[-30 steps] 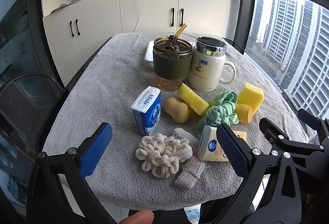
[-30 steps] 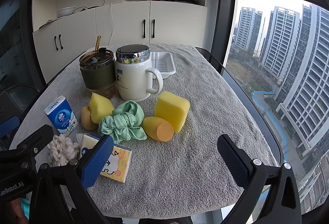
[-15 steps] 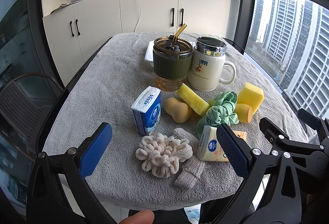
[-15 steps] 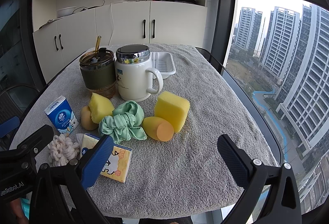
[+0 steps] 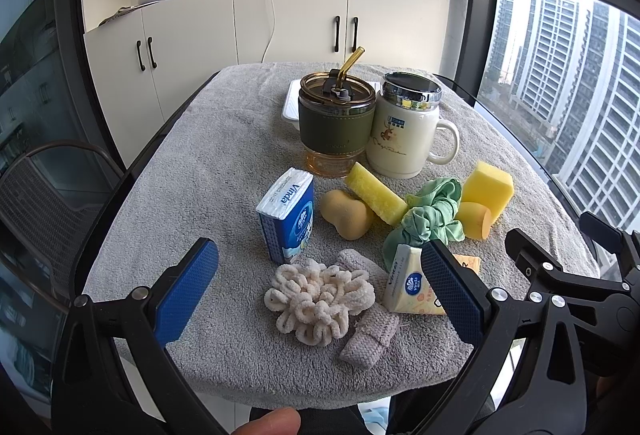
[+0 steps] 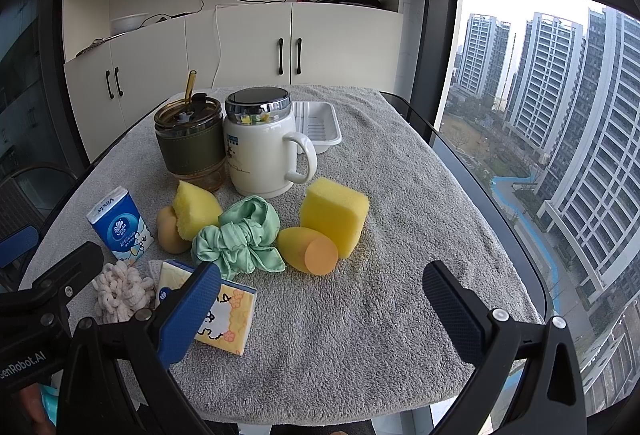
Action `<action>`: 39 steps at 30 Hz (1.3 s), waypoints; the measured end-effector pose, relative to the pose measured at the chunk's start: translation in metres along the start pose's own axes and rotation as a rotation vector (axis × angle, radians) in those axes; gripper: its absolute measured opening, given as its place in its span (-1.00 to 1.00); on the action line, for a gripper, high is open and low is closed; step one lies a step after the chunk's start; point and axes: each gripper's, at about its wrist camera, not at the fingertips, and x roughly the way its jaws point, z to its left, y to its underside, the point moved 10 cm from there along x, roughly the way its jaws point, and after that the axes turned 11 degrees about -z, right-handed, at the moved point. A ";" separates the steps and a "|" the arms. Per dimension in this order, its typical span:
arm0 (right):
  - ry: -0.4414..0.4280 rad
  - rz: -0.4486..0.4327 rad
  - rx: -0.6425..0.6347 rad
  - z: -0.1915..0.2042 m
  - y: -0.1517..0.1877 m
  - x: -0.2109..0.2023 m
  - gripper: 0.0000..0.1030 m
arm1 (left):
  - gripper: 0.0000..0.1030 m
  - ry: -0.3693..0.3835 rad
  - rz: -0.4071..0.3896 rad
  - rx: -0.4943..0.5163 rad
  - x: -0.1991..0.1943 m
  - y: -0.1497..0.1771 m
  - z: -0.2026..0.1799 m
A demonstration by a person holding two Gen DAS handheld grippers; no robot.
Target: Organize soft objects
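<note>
Soft items lie clustered on the grey towel-covered table (image 5: 208, 171): a cream scrunchie (image 5: 318, 301), a beige knit band (image 5: 370, 335), a green scrunchie (image 5: 430, 213), yellow sponges (image 5: 486, 189) (image 5: 376, 193), orange makeup sponges (image 5: 346, 213) (image 6: 310, 249), a blue tissue pack (image 5: 288, 213) and a yellow tissue pack (image 6: 222, 313). My left gripper (image 5: 318, 297) is open near the table's front edge, its fingers either side of the cream scrunchie. My right gripper (image 6: 320, 309) is open over bare towel in front of the square sponge (image 6: 334, 215).
A green-sleeved glass cup with a straw (image 5: 336, 127) and a lidded white mug (image 5: 406, 133) stand behind the soft items. A white tray (image 6: 316, 125) sits further back. White cabinets (image 5: 288, 23) line the far wall; a chair (image 5: 44, 191) stands left and a window right.
</note>
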 end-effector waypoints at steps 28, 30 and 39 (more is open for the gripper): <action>0.000 0.001 0.000 0.001 0.000 0.000 1.00 | 1.00 0.002 0.001 -0.001 0.000 0.000 0.000; -0.001 0.001 0.000 0.000 0.000 0.000 1.00 | 1.00 0.001 0.001 -0.001 0.000 0.000 0.001; -0.016 0.004 -0.005 0.000 0.008 0.000 1.00 | 1.00 -0.001 0.007 0.006 0.004 0.010 0.014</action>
